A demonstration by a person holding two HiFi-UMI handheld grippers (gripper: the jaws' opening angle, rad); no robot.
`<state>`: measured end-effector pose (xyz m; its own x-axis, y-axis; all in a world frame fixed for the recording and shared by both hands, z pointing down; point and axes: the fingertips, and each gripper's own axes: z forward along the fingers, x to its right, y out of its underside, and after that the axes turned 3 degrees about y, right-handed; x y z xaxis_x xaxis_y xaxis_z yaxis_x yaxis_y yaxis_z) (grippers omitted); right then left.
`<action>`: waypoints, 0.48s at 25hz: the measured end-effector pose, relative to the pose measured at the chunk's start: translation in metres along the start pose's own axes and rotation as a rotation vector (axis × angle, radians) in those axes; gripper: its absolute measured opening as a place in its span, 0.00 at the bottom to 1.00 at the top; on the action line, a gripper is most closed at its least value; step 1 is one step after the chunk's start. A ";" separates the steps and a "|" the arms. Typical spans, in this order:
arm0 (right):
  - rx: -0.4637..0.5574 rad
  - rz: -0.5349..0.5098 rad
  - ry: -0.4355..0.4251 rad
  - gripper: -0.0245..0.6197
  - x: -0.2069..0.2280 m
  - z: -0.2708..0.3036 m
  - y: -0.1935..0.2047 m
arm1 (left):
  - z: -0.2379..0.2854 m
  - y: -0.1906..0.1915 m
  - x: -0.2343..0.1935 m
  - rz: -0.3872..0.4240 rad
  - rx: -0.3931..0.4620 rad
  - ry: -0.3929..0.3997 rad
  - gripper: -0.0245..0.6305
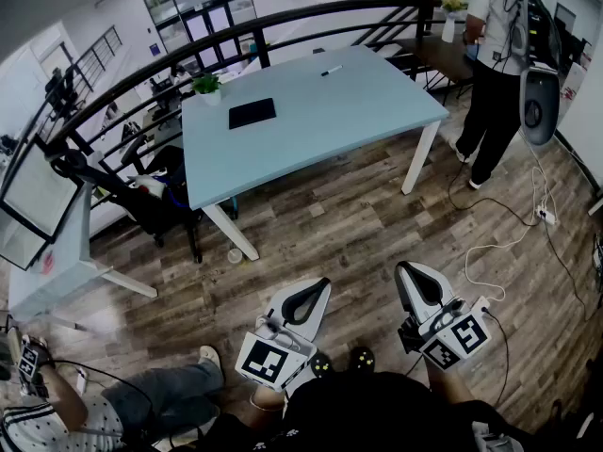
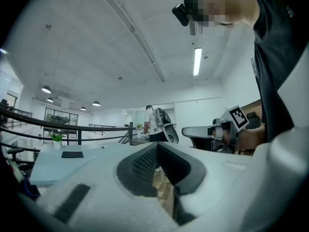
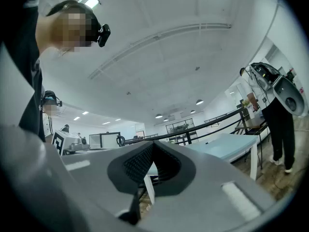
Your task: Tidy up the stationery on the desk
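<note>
A pale blue desk [image 1: 320, 135] stands across the wooden floor, well away from me. On it lie a black notebook [image 1: 252, 113] and a small dark pen [image 1: 331, 70], with a little potted plant [image 1: 206, 87] at its far left corner. My left gripper [image 1: 319, 285] and right gripper [image 1: 411, 270] are held low in front of my body, both shut and empty, tips touching. In the left gripper view the desk [image 2: 53, 162] and notebook [image 2: 72, 154] show far off at left. The right gripper view has the desk [image 3: 227, 146] at right.
A person with a backpack [image 1: 499, 73] stands at the desk's right end. Another person sits on the floor at lower left [image 1: 141, 403]. A black office chair [image 1: 141, 191] and a second white table [image 1: 52, 252] stand left. Cables [image 1: 509, 243] trail over the floor at right. A curved black railing [image 1: 236, 31] runs behind the desk.
</note>
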<state>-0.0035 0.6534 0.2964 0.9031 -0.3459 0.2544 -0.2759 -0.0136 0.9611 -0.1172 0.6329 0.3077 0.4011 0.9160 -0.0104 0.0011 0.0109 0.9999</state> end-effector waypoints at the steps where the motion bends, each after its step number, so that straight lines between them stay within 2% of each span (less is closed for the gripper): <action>1: 0.001 0.003 -0.003 0.05 -0.002 0.001 0.000 | -0.002 0.000 -0.001 0.003 -0.005 0.003 0.02; 8: 0.011 0.037 -0.010 0.05 -0.008 0.008 0.003 | -0.007 -0.002 -0.010 -0.013 0.011 0.001 0.02; 12: 0.016 0.060 -0.027 0.05 -0.013 0.014 0.006 | -0.011 0.005 -0.015 -0.009 -0.008 0.010 0.02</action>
<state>-0.0216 0.6452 0.2974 0.8756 -0.3715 0.3088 -0.3352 -0.0069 0.9421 -0.1334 0.6238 0.3124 0.3920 0.9198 -0.0197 -0.0029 0.0226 0.9997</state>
